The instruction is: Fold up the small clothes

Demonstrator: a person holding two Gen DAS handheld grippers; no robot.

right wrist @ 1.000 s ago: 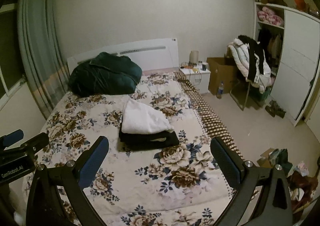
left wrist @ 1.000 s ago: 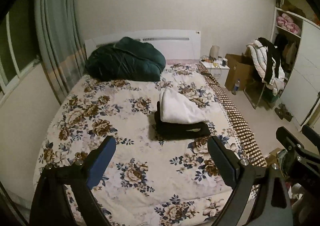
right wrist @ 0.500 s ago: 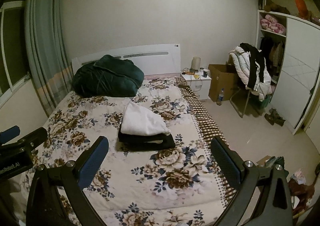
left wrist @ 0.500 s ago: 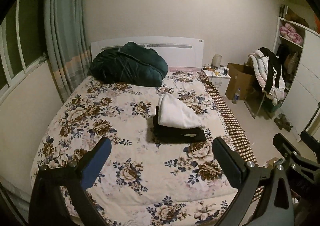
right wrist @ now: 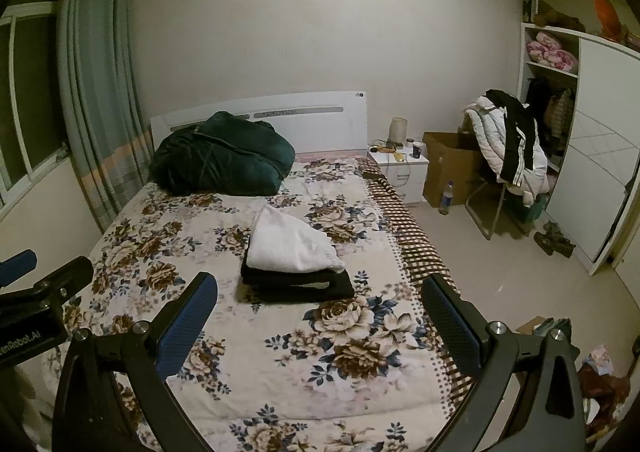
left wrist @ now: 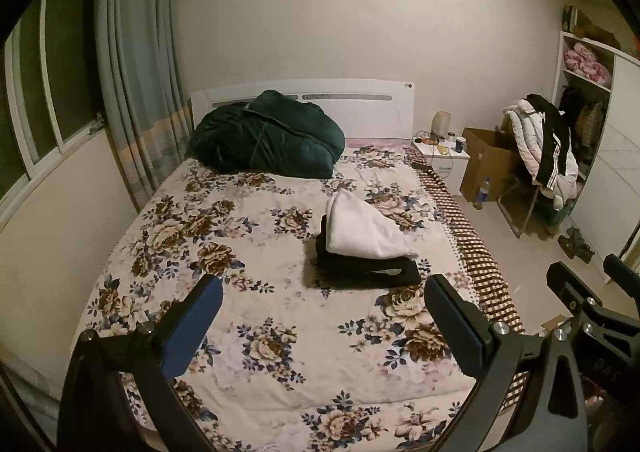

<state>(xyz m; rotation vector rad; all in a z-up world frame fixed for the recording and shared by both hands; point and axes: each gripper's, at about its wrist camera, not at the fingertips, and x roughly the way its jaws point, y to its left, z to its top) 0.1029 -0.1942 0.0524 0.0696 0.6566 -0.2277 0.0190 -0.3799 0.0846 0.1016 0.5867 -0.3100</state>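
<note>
A folded white garment (left wrist: 366, 230) lies on top of a folded black garment (left wrist: 360, 272) in the middle of the floral bed (left wrist: 248, 252). The stack also shows in the right wrist view, white (right wrist: 290, 244) over black (right wrist: 296, 286). My left gripper (left wrist: 322, 306) is open and empty, held well back above the foot of the bed. My right gripper (right wrist: 320, 304) is open and empty, likewise back from the stack. Each gripper shows at the edge of the other's view.
A dark green quilt (left wrist: 268, 140) is bundled at the headboard. A white nightstand (left wrist: 442, 162), a cardboard box (left wrist: 486, 168) and a chair piled with clothes (left wrist: 540, 148) stand right of the bed. A wardrobe (right wrist: 592, 156) is at far right. Curtains (left wrist: 136, 92) hang at left.
Both grippers have pulled back and up from the bed, so the stack looks smaller and farther away. Both stay open and the stack has not moved.
</note>
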